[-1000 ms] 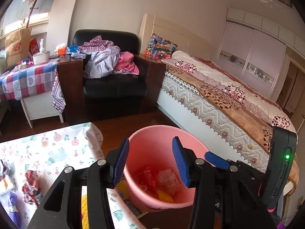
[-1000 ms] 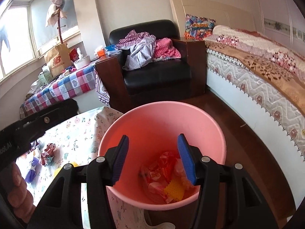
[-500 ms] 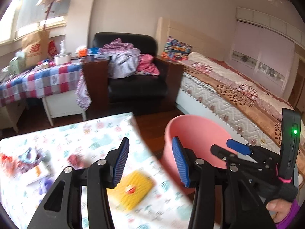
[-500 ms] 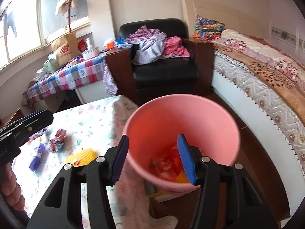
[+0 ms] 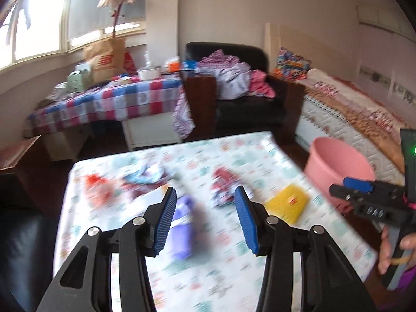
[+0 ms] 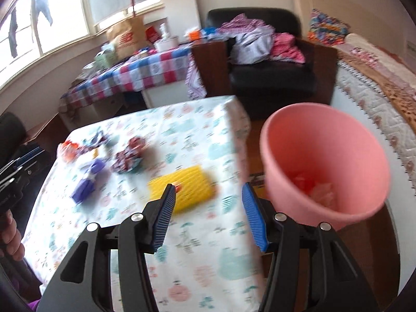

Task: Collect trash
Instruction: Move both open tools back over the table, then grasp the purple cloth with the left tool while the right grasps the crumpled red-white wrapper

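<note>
The surface (image 6: 208, 234), under a pale patterned cloth, carries what is left of the job, and off its right edge the pink bin (image 6: 325, 156) sits lower down with some red and whitish scraps already in its bottom, so I judge the collecting to be partly done with several pieces left. Nearest the right edge lies a flat yellow ridged wrapper (image 6: 182, 187); further in, toward the middle, a crumpled red and blue wrapper (image 6: 130, 156); then a purple packet (image 6: 88, 179) toward the left edge; and in the far left corner a small heap of orange and blue scraps (image 6: 80, 145). The right tool (image 6: 208, 208) hangs over the near right part of the surface with its blue pads spread and nothing between them, the yellow wrapper just beyond its left pad. The left tool (image 5: 205, 218) is likewise spread and empty, above the near edge with the purple packet just past it. Both views are smeared, so what the wrappers are stays unclear, as does how many pieces make up the far heap. The bin's base is cut off behind the right tool, and only fingers of each hand show at the frame edges.
</note>
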A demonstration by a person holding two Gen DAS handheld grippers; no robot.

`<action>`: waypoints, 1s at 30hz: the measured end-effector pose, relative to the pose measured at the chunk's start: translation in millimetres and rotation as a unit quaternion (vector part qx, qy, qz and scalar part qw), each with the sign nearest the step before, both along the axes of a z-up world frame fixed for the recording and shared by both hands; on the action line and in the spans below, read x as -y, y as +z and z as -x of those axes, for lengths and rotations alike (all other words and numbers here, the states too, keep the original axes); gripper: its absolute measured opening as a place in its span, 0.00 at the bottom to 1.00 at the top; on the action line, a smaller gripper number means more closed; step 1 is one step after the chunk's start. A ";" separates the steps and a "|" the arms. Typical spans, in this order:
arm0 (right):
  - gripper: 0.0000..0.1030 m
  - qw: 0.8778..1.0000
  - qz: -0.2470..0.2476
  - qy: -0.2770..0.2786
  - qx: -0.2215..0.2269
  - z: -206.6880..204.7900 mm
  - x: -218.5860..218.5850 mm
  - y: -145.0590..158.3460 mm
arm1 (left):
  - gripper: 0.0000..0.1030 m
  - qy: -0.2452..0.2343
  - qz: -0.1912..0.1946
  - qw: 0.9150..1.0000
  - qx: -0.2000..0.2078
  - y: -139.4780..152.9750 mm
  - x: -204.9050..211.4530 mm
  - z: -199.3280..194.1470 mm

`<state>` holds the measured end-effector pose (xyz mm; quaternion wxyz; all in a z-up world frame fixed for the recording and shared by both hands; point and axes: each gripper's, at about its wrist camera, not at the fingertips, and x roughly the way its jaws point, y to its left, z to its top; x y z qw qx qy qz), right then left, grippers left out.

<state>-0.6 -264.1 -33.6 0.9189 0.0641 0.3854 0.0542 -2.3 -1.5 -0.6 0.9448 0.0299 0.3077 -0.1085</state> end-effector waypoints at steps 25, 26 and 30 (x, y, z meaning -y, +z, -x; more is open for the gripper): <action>0.52 0.993 -0.044 0.103 -0.024 -32.5 -57.4 -2.9 | 0.22 0.016 -0.011 0.988 -0.152 -80.9 -8.4 -37.7; 0.52 0.993 -0.043 0.107 -0.024 -35.4 -61.6 -2.2 | 0.20 0.020 -0.006 0.989 -0.149 -80.6 -11.0 -37.0; 0.52 0.991 -0.043 0.123 -0.035 -53.4 -78.6 -4.0 | 0.15 0.028 0.012 0.989 -0.143 -77.6 -20.9 -32.8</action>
